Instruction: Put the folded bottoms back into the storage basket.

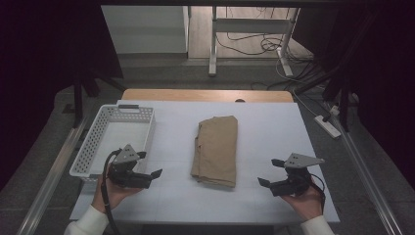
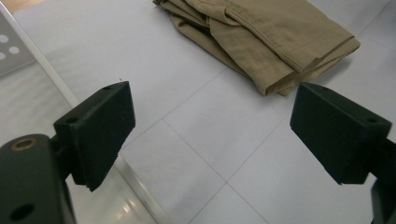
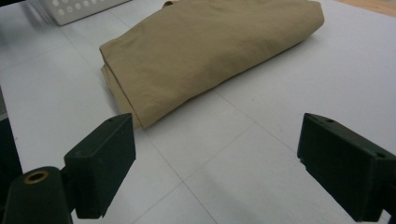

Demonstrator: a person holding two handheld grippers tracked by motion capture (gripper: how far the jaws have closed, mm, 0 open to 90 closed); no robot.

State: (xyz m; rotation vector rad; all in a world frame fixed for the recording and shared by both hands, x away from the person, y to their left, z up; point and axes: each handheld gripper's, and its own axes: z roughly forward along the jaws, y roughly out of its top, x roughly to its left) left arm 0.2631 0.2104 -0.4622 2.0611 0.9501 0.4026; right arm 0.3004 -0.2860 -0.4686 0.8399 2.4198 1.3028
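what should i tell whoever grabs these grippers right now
Left gripper: open, holding nothing, at the near corner of the white perforated plastic basket.
Right gripper: open, holding nothing, to the right of the cloth.
Folded tan cloth: lies flat mid-table on the white tabletop, untouched, between both grippers.
Done: no grasp so far.
Left: probably grasp the cloth; the basket may be its destination.

— Count on table?
— 1 folded tan garment point(image 1: 216, 150), mid-sheet.
— Baskets?
— 1 white perforated basket point(image 1: 93, 140), left side, nothing inside.
— Grippers?
— 2: left gripper point(image 1: 152, 177), right gripper point(image 1: 269, 172). 2 black jaws each, so 4 jaws total.
— Hands?
— 2, 1 per gripper.
— Cover sheets?
— 1 white sheet point(image 1: 274, 127) over 1 wooden table point(image 1: 205, 95).
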